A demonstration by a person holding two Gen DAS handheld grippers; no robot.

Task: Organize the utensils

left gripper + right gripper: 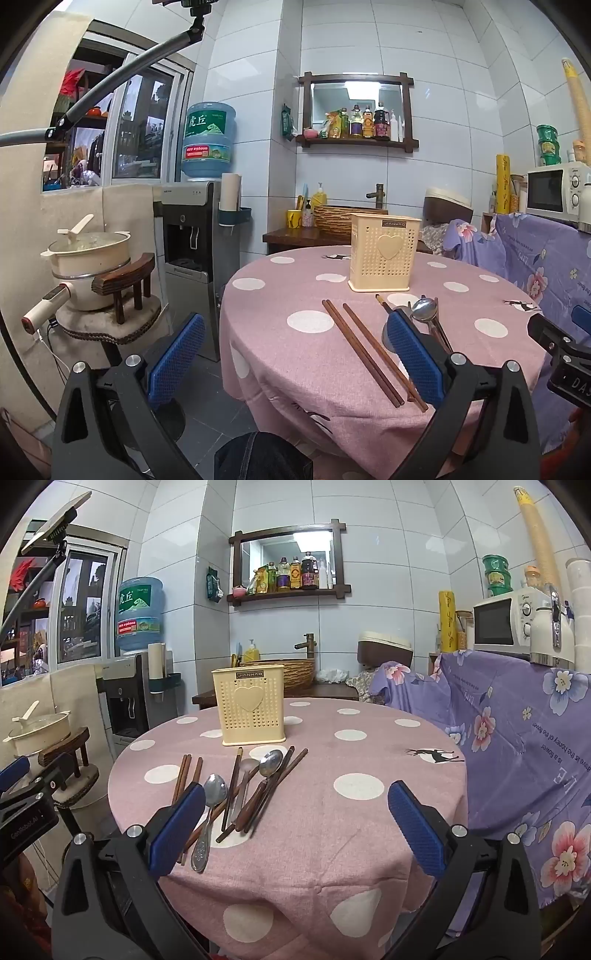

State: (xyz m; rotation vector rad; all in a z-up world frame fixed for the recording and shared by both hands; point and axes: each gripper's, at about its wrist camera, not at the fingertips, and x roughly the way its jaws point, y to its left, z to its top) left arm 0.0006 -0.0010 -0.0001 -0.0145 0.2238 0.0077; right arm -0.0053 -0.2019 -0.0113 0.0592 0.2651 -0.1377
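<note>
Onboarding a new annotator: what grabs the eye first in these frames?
The cream utensil holder with a heart on its front, upright at the far side of the round table under a pink polka-dot tablecloth. In front of it lies a loose pile of wooden chopsticks and metal spoons. Both grippers, left and right, hang open and empty.

Left gripper [295,354] hangs wide open over the near edge of the pink polka-dot table [461,362], nothing between its blue pads. Two wooden chopsticks [369,354] lie between them; a metal spoon [424,309] beside the right pad; cream utensil holder [384,253] upright beyond.
</note>
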